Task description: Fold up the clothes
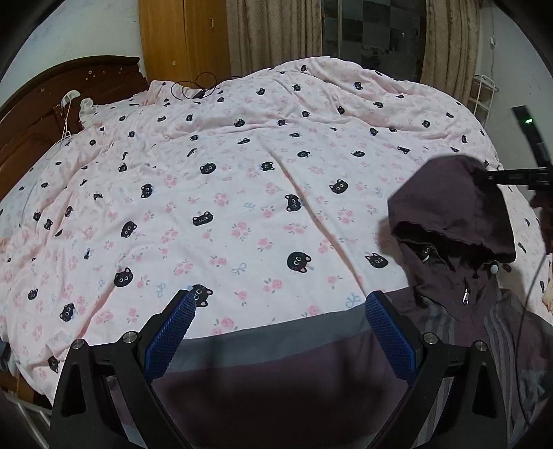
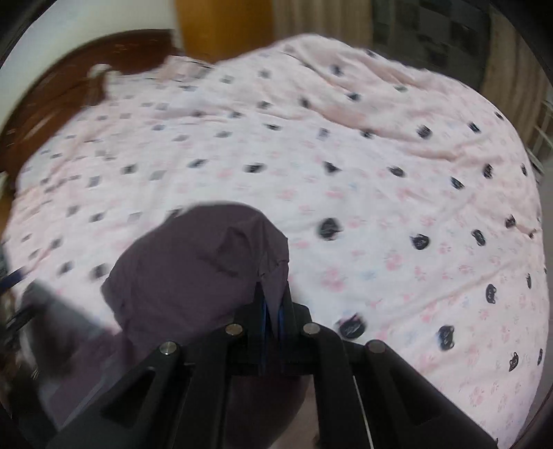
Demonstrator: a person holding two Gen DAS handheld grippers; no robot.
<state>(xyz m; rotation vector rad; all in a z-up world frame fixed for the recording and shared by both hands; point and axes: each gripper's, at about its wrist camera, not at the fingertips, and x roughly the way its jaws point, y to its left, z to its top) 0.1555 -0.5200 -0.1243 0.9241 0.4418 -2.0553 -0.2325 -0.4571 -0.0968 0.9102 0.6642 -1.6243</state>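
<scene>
1. A wide bed fills the room, covered edge to edge by a pale pink quilt printed with black cat faces, pink roses and small blue bows. It lies rumpled, with long creases running across it.
2. Behind the bed stand a dark wooden headboard, an orange-brown wardrobe, and beige curtains on both sides of a dark window.
3. The garment being folded is a dark purple hooded jacket with grey bands. Its body lies flat on the near edge of the quilt, right under the left gripper, and spreads to the right.
4. The jacket's hood is lifted off the quilt and hangs in the air, its opening facing down toward the collar and zip.
5. The left gripper hovers over the jacket's body with its blue-padded fingers spread wide apart, gripping nothing.
6. The right gripper is clenched on a pinch of the hood's purple fabric, and the cloth bunches out above its closed fingertips. Its view is blurred.
7. A black cable lies coiled on the far side of the quilt, near the headboard.
</scene>
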